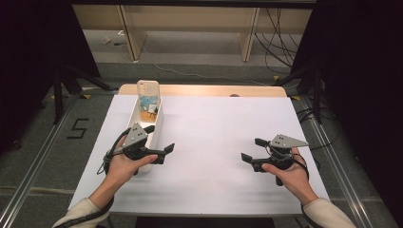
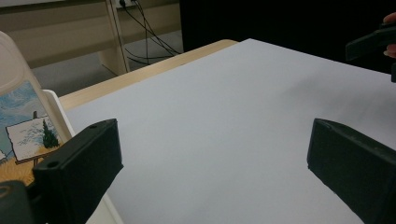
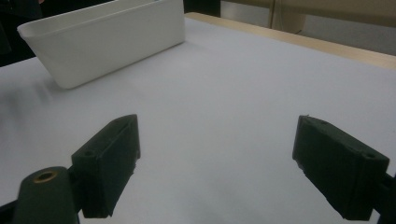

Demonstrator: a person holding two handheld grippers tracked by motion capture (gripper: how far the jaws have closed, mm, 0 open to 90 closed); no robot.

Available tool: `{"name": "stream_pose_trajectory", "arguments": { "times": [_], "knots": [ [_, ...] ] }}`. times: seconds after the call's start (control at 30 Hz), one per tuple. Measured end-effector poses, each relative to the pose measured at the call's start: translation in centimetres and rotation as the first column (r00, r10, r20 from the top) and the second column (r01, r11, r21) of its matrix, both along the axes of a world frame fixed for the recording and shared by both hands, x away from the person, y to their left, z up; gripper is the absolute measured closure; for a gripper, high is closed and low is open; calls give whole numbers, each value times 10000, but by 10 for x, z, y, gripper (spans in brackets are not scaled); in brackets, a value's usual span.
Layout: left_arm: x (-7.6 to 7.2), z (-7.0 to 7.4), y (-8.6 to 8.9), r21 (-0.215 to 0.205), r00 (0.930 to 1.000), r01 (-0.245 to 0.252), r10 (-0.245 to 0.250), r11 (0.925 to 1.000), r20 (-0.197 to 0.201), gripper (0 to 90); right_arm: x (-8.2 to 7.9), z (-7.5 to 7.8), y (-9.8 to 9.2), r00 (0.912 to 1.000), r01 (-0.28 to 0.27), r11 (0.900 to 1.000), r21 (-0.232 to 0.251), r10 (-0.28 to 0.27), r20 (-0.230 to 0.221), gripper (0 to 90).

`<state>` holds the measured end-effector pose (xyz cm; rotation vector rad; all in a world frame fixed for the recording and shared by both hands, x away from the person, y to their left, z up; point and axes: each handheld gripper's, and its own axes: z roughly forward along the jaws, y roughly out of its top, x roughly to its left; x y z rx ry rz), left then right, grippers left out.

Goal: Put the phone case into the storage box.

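A long white bin (image 1: 158, 118) lies along the left side of the white table cover (image 1: 214, 128). At the bin's far end a phone case (image 1: 148, 91) printed with a blue and orange painting stands upright. My left gripper (image 1: 160, 138) hovers over the bin's near end, open, with nothing between its jaws. In the left gripper view the gripper (image 2: 215, 158) points across bare cover, with the phone case (image 2: 23, 126) and bin rim (image 2: 60, 109) at the left. My right gripper (image 1: 252, 149) is held open low over the cover at the right. In the right gripper view this gripper (image 3: 215, 158) faces the bin (image 3: 107, 37).
A wooden table edge (image 1: 204, 90) shows behind the cover. Beyond it are wooden shelf legs (image 1: 248, 35) and cables on the floor (image 1: 280, 33). A black "5" mark (image 1: 77, 128) is on the floor at the left. Metal rails (image 1: 332, 156) run along both sides.
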<state>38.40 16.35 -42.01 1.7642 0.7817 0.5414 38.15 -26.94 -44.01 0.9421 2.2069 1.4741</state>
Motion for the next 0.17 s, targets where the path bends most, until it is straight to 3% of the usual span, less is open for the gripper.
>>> {"name": "stream_pose_trajectory", "arguments": {
  "times": [0.17],
  "knots": [
    [1,-1,0,21,10000,23,-23,10000,-38,26,0,0,-1,10000,4,10000,-6,-4,-13,158]
  ]
}}
